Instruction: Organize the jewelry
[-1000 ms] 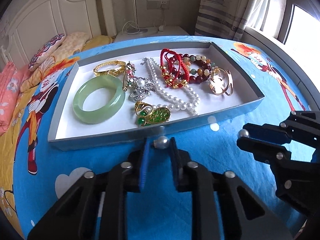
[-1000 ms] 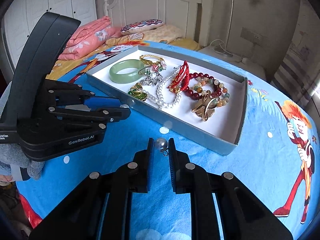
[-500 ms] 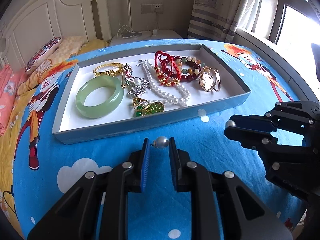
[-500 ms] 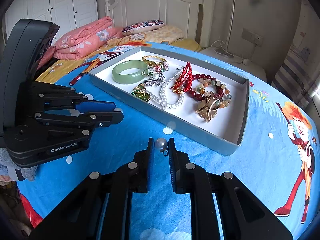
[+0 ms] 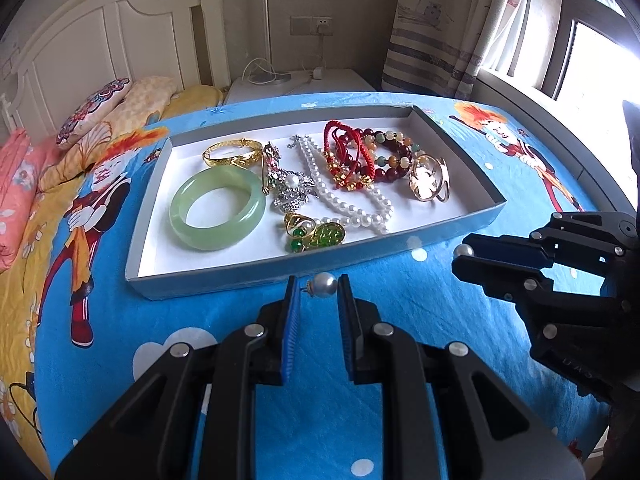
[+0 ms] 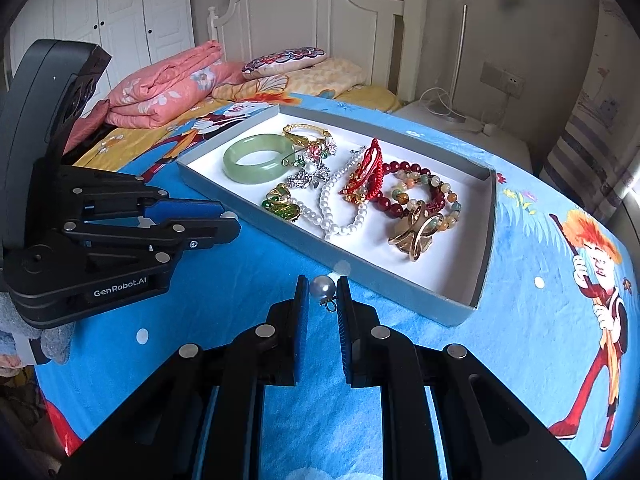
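Note:
A grey-blue tray (image 5: pixel 256 276) with a white floor lies on the blue cartoon bedspread. It holds a jade bangle (image 5: pixel 218 208), a gold bangle (image 5: pixel 232 153), brooches, a pearl necklace (image 5: pixel 344 200), red cord and bead bracelets (image 5: pixel 360 156) and a gold ring ornament (image 5: pixel 428 178). My left gripper (image 5: pixel 318 286) is shut on a pearl earring (image 5: pixel 325 285), held just in front of the tray's near wall. My right gripper (image 6: pixel 323 288) is shut on a second pearl earring (image 6: pixel 322 286), near the tray's front wall (image 6: pixel 360 276). Each gripper shows in the other's view.
The right gripper (image 5: pixel 464 254) is to the right of the tray in the left wrist view. The left gripper (image 6: pixel 228 220) is left of it in the right wrist view. Folded pink quilt (image 6: pixel 164 84), pillows and a white headboard lie behind. A nightstand (image 5: pixel 296 84) stands beyond the bed.
Both grippers have drawn back a little from the tray, each still holding its pearl earring. The tray now looks farther away in both views.

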